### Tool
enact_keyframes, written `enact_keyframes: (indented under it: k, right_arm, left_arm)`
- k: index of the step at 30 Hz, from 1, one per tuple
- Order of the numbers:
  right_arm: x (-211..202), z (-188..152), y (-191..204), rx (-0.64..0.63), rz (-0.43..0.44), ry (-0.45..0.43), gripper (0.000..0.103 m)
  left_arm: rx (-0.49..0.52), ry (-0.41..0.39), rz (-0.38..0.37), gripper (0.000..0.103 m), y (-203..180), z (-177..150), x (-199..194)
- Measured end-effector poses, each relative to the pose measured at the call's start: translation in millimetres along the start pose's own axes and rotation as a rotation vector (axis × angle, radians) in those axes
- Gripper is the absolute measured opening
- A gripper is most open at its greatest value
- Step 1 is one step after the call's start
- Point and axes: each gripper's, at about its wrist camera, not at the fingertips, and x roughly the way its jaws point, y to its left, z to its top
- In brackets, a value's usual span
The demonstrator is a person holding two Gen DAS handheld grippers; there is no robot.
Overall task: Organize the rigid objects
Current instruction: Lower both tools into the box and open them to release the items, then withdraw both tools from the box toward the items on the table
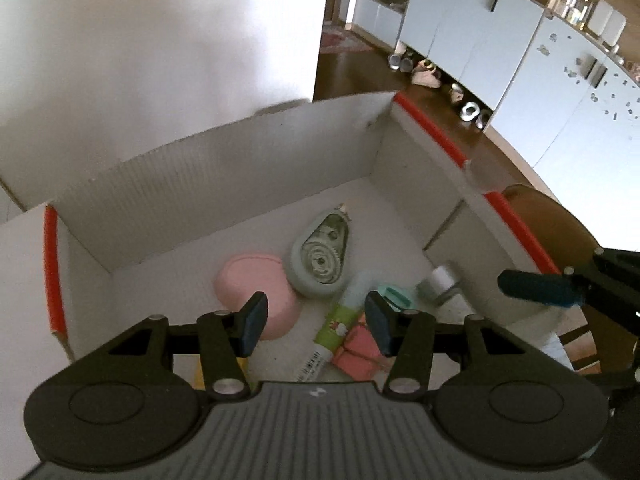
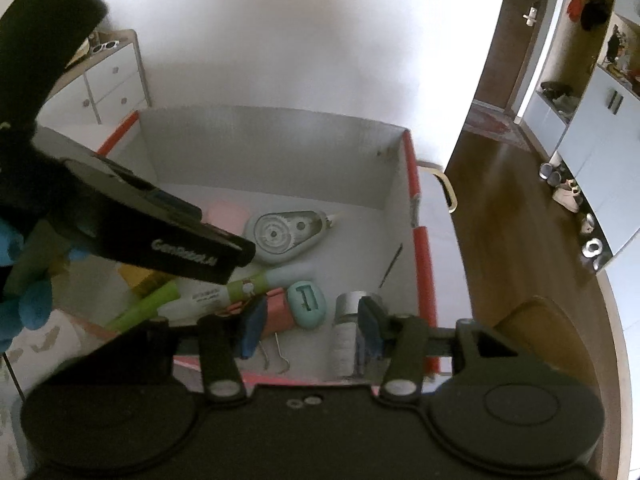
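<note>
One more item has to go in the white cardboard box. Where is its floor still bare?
The floor is bare along the box's back wall behind the grey correction-tape dispenser, and in the right strip by the red-edged side. The front is crowded: green glue stick, teal oval sharpener, silver-capped tube.

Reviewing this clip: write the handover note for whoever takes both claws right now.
Left claw: open, empty, over the white cardboard box with red edges.
Right claw: open, nothing held, at the box's near edge.
In the box: pink oval case, grey correction-tape dispenser, green-and-white glue stick, mint oval sharpener, silver-capped tube, pink binder clip.
Done: these are boxed.
Left: cannot tell; nothing outside the box shows.
</note>
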Motion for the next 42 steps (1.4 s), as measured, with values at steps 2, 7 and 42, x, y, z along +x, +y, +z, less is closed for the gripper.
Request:
enact_keyframes:
  k: [2,7,42]
  right_arm:
    - [-9.6,-1.7,1.7,0.012,-0.007,-0.017,0.061]
    - [-35.3,-4.1,8.3,0.018,-0.009,-0.054,0.064]
    - [-169.7,-62.4,66.4,0.155,0.048,-0.231,0.089]
  left_arm:
    - [0.01,-0.017,-0.006,0.053,-1.8,-4.0,-11.2]
    - [0.023,-0.054,-0.016,0.054,-8.5,-7.8,-35.4]
    - [0.127,-0.241,-0.109,0.077,1.5,-111.4,-195.4]
